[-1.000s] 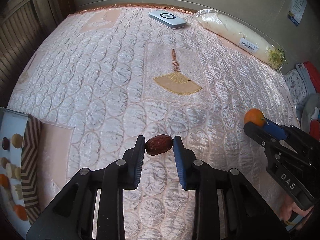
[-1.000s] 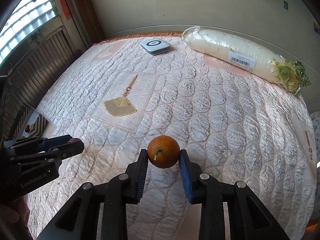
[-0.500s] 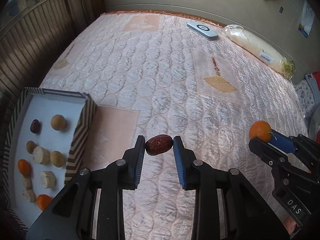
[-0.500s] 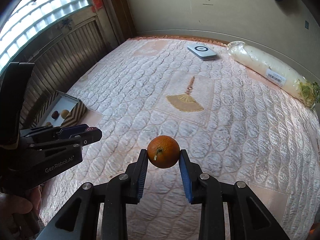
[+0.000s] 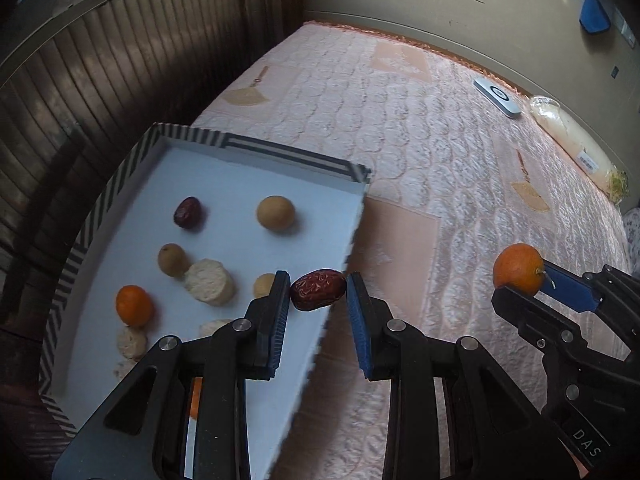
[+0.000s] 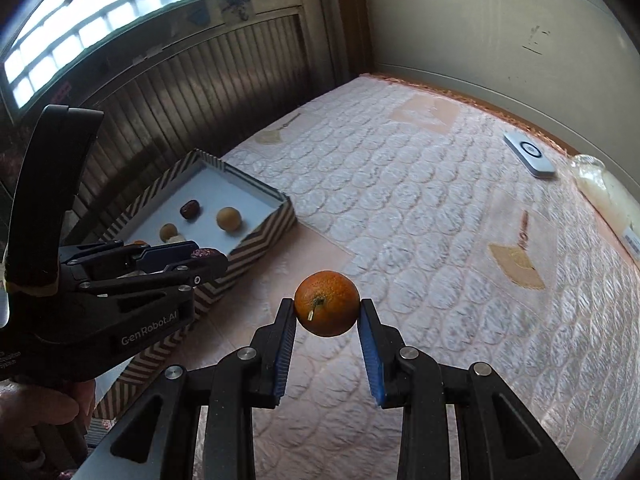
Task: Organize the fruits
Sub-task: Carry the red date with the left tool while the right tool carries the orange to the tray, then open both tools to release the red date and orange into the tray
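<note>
1. Left gripper [image 5: 318, 292]: jaws clamped on a wrinkled red date [image 5: 318, 290], the date pinched between the blue pads at the tips. Held in the air above the near right edge of the striped box [image 5: 280, 154].
2. Right gripper [image 6: 327, 312]: jaws clamped on a small orange [image 6: 327, 303], stem end facing the camera. It hangs over the quilted pink bedcover [image 6: 420, 208], to the right of the box and clear of it.
3. In the left wrist view the right gripper shows at the right edge with its orange [image 5: 518, 269] at the tips; in the right wrist view the left gripper sits at the left, tips over the box's near end.
4. Box: shallow, white floor, black-and-white striped walls, resting on the bedcover near the dark slatted wall [image 5: 100, 92].
5. Box contents, all apart from each other or nearly so: a second red date [image 5: 187, 212], a round tan fruit [image 5: 276, 213], a smaller tan fruit [image 5: 173, 259] just beside a pale cut slice [image 5: 209, 282], another orange [image 5: 134, 305], further pale slices near the lower left.
6. Far side of the bed: a flat white device [image 6: 529, 154] and a long bagged white radish [image 5: 576, 148] along the wall.
</note>
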`<state>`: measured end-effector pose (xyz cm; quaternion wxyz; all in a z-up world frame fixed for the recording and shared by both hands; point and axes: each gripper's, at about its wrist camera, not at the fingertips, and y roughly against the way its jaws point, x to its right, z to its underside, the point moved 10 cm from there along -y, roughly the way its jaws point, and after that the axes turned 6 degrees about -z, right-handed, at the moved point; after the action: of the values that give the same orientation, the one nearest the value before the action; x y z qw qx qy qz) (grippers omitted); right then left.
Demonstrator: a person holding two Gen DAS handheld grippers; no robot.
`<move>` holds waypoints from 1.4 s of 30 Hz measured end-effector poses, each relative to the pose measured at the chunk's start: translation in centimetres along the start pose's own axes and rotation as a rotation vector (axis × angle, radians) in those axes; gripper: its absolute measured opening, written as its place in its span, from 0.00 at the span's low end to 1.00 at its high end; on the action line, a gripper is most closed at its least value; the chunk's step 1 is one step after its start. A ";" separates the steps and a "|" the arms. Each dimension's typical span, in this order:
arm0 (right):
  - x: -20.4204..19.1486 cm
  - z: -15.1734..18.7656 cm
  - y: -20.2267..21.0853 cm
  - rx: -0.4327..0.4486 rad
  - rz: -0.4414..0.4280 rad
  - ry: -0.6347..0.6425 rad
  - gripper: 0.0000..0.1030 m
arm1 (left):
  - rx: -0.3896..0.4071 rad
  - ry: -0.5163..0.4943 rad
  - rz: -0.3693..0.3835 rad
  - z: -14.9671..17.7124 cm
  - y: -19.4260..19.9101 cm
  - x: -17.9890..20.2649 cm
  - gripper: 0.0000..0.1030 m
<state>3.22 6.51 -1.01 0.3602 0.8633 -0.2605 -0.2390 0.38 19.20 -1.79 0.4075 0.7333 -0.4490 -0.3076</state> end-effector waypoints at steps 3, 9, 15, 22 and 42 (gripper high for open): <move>-2.4 -0.9 -1.2 -0.011 -0.028 0.046 0.29 | -0.007 0.034 -0.021 0.5 -0.2 -2.6 0.27; -7.0 -2.2 -4.0 -0.044 -0.073 0.136 0.30 | -0.030 0.099 -0.055 1.8 -0.6 -7.2 0.27; -9.8 -3.2 -7.4 -0.083 -0.099 0.190 0.30 | -0.064 0.149 -0.079 3.5 -1.5 -10.1 0.27; -11.0 -4.8 -11.0 -0.127 -0.110 0.219 0.30 | -0.076 0.164 -0.090 4.4 -2.1 -11.1 0.28; -11.6 -4.9 -12.6 -0.136 -0.123 0.173 0.32 | -0.077 0.183 -0.093 3.2 -2.7 -10.8 0.54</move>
<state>1.00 23.76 -4.73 0.4239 0.8686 -0.1582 -0.2022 -5.55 28.73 -4.77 0.4598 0.7623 -0.3632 -0.2750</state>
